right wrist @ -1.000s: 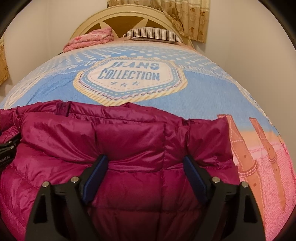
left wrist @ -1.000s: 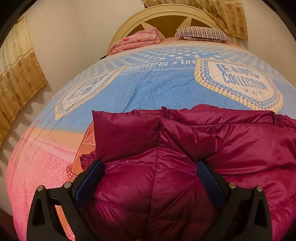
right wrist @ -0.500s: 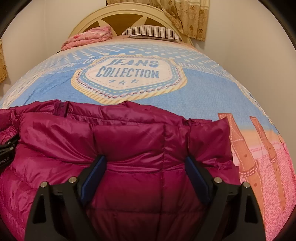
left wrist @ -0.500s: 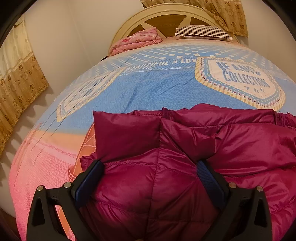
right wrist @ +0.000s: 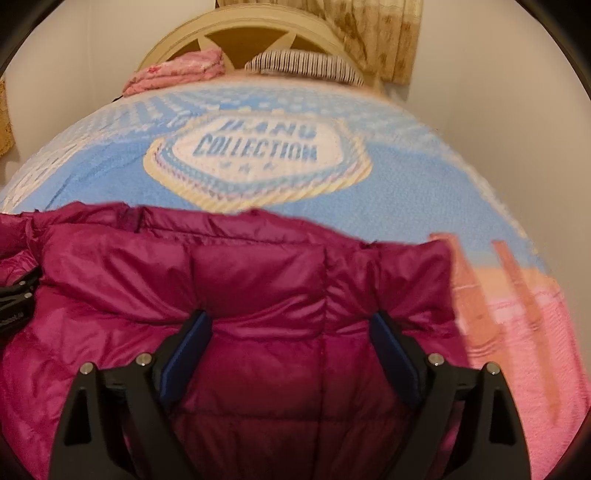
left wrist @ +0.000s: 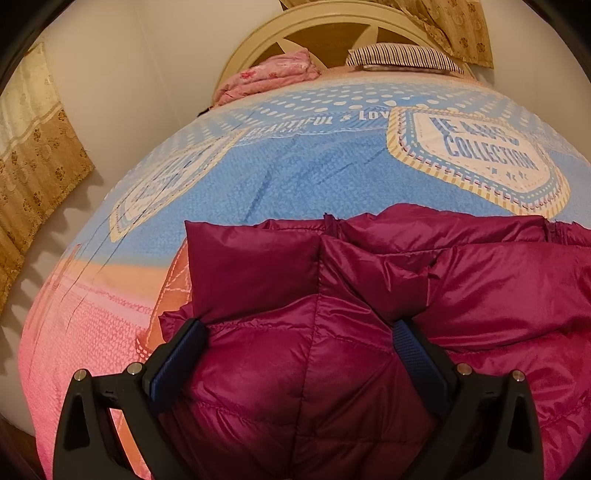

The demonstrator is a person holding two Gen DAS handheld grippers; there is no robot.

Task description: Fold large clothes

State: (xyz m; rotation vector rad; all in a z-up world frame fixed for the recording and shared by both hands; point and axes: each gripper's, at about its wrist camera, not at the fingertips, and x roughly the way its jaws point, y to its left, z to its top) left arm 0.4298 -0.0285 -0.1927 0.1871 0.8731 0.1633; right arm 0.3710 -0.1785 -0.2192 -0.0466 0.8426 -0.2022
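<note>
A magenta quilted puffer jacket (left wrist: 369,295) lies spread on the near part of the bed, its upper edge folded over toward me. My left gripper (left wrist: 299,332) hangs just over the jacket's left part, jaws wide open, puffy fabric below and between the blue pads (left wrist: 177,358). Over the right part of the jacket (right wrist: 258,280), my right gripper (right wrist: 290,321) is open just as wide, with fabric bulging between its fingers (right wrist: 184,350). Neither gripper pinches the cloth. A black piece of the left gripper (right wrist: 14,295) shows at the left edge of the right wrist view.
The bed carries a blue and pink printed cover (left wrist: 295,177) with a "JEANS COLLECTION" badge (right wrist: 258,151). At the cream headboard (left wrist: 332,26) lie a pink folded blanket (left wrist: 269,74) and a striped pillow (left wrist: 402,59). Walls and curtains (left wrist: 33,155) flank the bed.
Almost nothing differs. The right wrist view has turned blurry from a slight shift of that hand. The left gripper and the jacket sit as before.
</note>
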